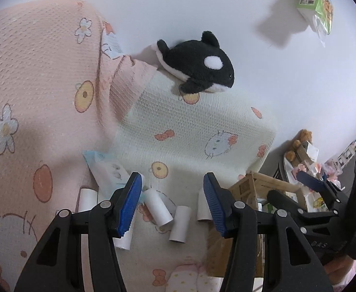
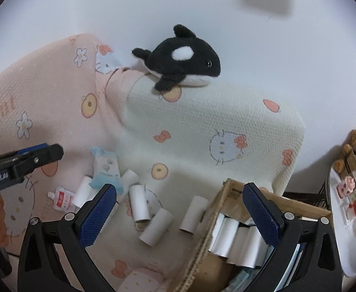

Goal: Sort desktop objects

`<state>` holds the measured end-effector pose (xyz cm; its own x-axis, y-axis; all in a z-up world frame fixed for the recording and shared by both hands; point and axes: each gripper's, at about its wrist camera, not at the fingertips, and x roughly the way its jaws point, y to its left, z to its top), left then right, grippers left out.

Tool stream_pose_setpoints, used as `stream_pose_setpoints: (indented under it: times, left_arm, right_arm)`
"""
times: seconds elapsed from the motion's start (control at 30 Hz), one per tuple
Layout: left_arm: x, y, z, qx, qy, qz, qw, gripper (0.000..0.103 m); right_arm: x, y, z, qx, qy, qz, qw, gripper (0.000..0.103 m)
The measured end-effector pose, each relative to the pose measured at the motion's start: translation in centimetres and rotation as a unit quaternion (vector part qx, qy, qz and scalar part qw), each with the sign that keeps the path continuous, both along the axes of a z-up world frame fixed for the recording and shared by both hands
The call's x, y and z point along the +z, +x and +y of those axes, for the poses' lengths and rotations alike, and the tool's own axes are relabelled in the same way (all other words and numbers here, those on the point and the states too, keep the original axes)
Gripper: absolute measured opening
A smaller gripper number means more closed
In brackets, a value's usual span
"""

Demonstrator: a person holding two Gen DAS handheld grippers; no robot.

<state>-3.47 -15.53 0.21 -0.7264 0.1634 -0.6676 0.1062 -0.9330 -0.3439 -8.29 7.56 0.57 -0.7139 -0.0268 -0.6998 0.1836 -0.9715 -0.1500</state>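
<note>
Both grippers are held wide apart with nothing between the pads: the left gripper (image 1: pixel 171 203) above loose white paper rolls (image 1: pixel 158 207) on the patterned bed cover (image 1: pixel 202 126), the right gripper (image 2: pixel 179 215) over the rim of a cardboard box (image 2: pixel 216 204) where more rolls (image 2: pixel 231 241) are stacked. Beyond them, a tissue pack (image 2: pixel 106 169) and a plush orca (image 2: pixel 180 60) are seen.

Cream printed bedding (image 2: pixel 226 112) carries orca plush (image 2: pixel 180 63), loose white rolls (image 2: pixel 156 227), wipes packet (image 2: pixel 106 170), cardboard box (image 2: pixel 216 209).

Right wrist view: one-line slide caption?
Open right gripper above loose white paper rolls beside a roll-filled cardboard box; orca plush on the blanket behind.
</note>
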Motion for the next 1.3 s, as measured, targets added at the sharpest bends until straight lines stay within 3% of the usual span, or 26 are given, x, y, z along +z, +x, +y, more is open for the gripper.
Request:
stream_pose_setpoints:
  times: [0.27, 0.5, 0.7, 0.93, 1.13, 1.3]
  left_arm:
    - [-0.9, -0.2, -0.5, -0.017, 0.005, -0.005, 0.9998, 0.060]
    - [-4.3, -1.4, -2.5, 0.014, 0.020, -0.046, 0.9987, 0.061]
    - [-7.8, -2.6, -4.3, 0.028, 0.065, -0.081, 0.9942, 0.061]
    - [-11.7, -4.1, -4.5, -0.010, 0.128, -0.116, 0.9849, 0.061]
    - [-15.3, -5.3, -2.8, -0.041, 0.139, -0.156, 0.9771, 0.061]
    - [-18.4, -6.1, -1.7, -0.061, 0.170, -0.187, 0.9657, 0.061]
  right_arm:
    - [-1.6, -0.2, -1.5, -0.037, 0.027, -0.001, 0.999, 0.103]
    - [-5.0, -1.2, -4.2, -0.003, 0.032, -0.053, 0.998, 0.103]
    - [-8.6, -2.5, -5.8, 0.021, 0.028, -0.112, 0.993, 0.103]
    - [-13.4, -3.6, -6.9, 0.034, 0.020, -0.181, 0.983, 0.103]
    - [-17.3, -4.3, -6.4, 0.014, 0.026, -0.224, 0.974, 0.103]
    - [-20.0, -5.0, -5.4, -0.010, 0.025, -0.249, 0.968, 0.103]
